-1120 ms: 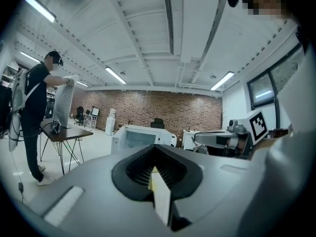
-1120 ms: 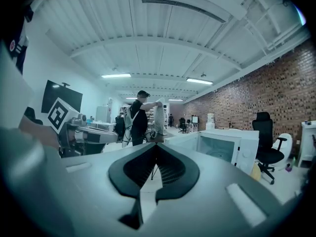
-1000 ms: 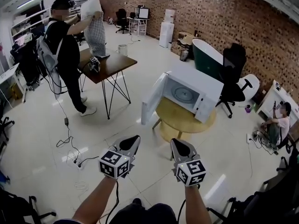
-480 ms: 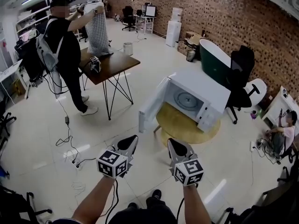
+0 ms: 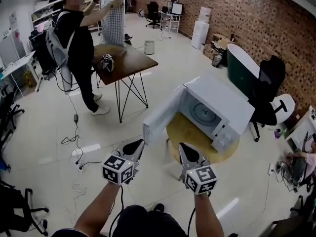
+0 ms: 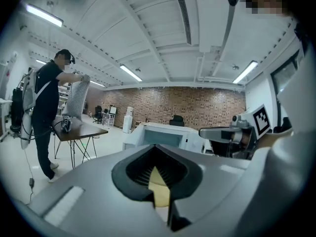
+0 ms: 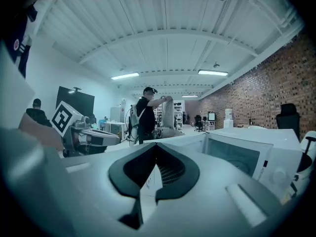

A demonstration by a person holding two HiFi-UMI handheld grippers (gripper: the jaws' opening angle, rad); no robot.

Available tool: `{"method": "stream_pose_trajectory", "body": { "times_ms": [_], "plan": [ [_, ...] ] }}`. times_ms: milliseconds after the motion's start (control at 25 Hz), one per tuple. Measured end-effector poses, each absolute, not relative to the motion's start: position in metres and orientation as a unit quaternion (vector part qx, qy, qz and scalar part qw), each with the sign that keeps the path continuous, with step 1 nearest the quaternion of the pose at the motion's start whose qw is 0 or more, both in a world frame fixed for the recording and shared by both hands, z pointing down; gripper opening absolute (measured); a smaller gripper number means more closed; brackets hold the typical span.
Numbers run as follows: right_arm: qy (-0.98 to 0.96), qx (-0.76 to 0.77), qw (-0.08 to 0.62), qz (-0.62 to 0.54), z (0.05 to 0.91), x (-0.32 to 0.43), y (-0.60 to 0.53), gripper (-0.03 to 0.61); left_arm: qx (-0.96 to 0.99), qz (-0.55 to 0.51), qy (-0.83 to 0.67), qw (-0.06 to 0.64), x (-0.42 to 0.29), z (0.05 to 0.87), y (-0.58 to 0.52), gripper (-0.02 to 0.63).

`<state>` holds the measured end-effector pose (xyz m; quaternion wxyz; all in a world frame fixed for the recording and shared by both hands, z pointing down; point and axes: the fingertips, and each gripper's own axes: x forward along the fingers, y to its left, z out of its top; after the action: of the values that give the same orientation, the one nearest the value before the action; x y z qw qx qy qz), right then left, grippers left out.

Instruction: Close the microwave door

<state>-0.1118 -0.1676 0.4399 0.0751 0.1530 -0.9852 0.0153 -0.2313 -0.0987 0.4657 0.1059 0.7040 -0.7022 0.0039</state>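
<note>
A white microwave (image 5: pixel 220 113) stands on a low round wooden table (image 5: pixel 186 134), and its door (image 5: pixel 162 114) hangs wide open toward the left. Both grippers are held up in front of me, short of the table. My left gripper (image 5: pixel 138 145) is shut and holds nothing, its tip just below the door's lower corner. My right gripper (image 5: pixel 183 149) is also shut and empty, pointing at the table's near edge. The left gripper view looks past the left gripper (image 6: pixel 158 153) to the microwave (image 6: pixel 163 135). Beyond the right gripper (image 7: pixel 157 152), the right gripper view shows the open door (image 7: pixel 180 143) and the oven cavity (image 7: pixel 236 153).
A person (image 5: pixel 79 43) holding a checked cloth stands at a dark wooden table (image 5: pixel 126 60) at the back left. A black office chair (image 5: pixel 266 98) and a green tub (image 5: pixel 242 68) sit behind the microwave. Cables (image 5: pixel 74 147) lie on the floor at the left.
I have come closer to the microwave, which now sits larger and lower in the head view. Both grippers stay shut and have edged toward the open door.
</note>
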Motion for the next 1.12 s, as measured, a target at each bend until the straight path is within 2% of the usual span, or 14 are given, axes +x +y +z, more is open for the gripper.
{"method": "stream_pose_trajectory", "body": {
  "times_ms": [600,1120],
  "plan": [
    [-0.982,0.160,0.092,0.034,0.454,-0.146,-0.198,0.002,0.686,0.055,-0.714,0.127,-0.312,0.495,-0.146,0.009],
    [-0.975,0.197,0.097,0.043,0.460,-0.145,-0.218,0.002,0.722,0.069,-0.673,0.145,-0.312,0.515,-0.172,0.008]
  ]
}}
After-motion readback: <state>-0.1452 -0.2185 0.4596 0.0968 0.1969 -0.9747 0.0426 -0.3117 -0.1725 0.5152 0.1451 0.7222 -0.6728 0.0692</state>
